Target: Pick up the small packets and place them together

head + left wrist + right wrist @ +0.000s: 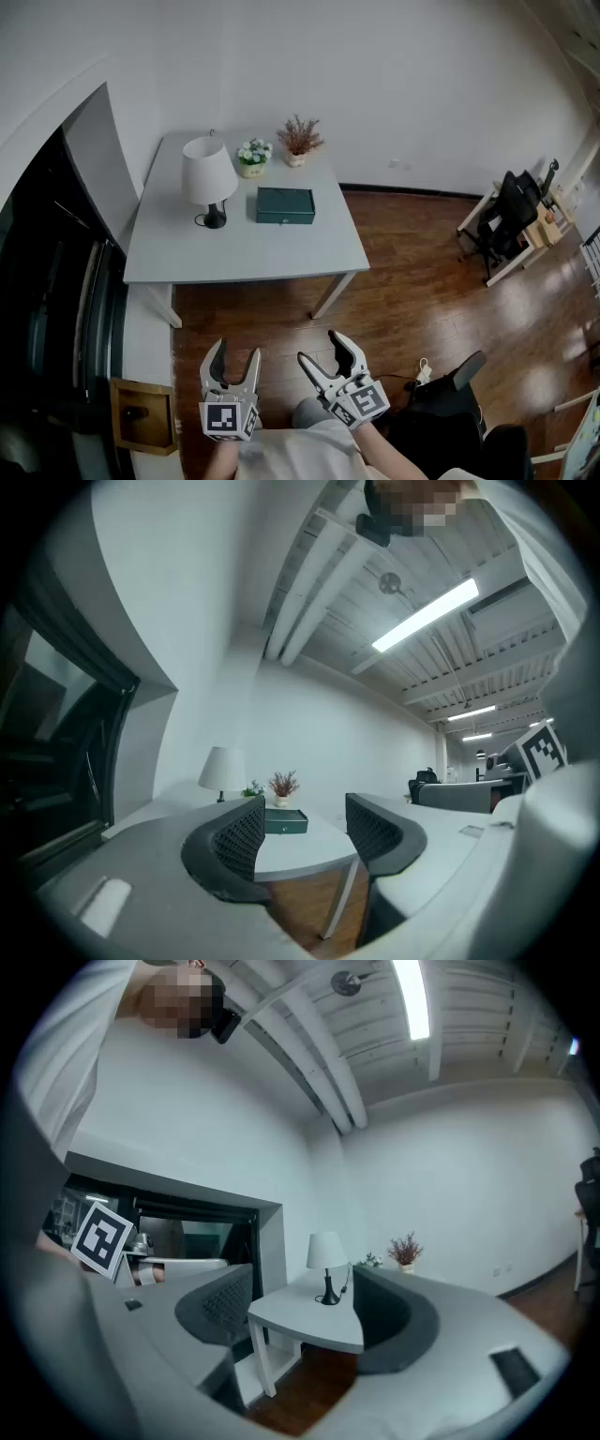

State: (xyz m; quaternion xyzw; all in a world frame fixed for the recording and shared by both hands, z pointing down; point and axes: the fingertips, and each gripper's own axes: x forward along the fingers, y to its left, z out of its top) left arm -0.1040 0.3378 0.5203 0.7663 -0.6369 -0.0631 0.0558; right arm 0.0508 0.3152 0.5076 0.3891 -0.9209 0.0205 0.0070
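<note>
**Wood-floor room, grey table well ahead; both grippers spread, nothing btwn jaws**

Re the packets: can't make any out on the table (244, 253) in any view, as it's too far off & they'd be too small to tell. On its top a dark green box (285, 205) sits near the middle. It looks closed, so contents are hidden. White lamp (208, 173) stands to the box's left w/ its cord by the base. Two small pots at the back edge: white flowers (252, 155) just beside a reddish dried sprig (299, 139).

Left gripper (236, 352) & right gripper (319, 345) are held level at the bottom of the head view. They're over bare floor (412, 281), well apart from the table & pointing toward it. Each gripper's own view shows jaws wide apart w/ only the distant table btwn them, nothing pinched. Hands & sleeves are cut off by the lower edge.

Left side: dark glazed opening (47, 309), interior hard to read. A wooden cabinet (142, 412) sits below it, partly cut off. Right side: black office chair (511, 220) at a light desk, half out of frame.
</note>
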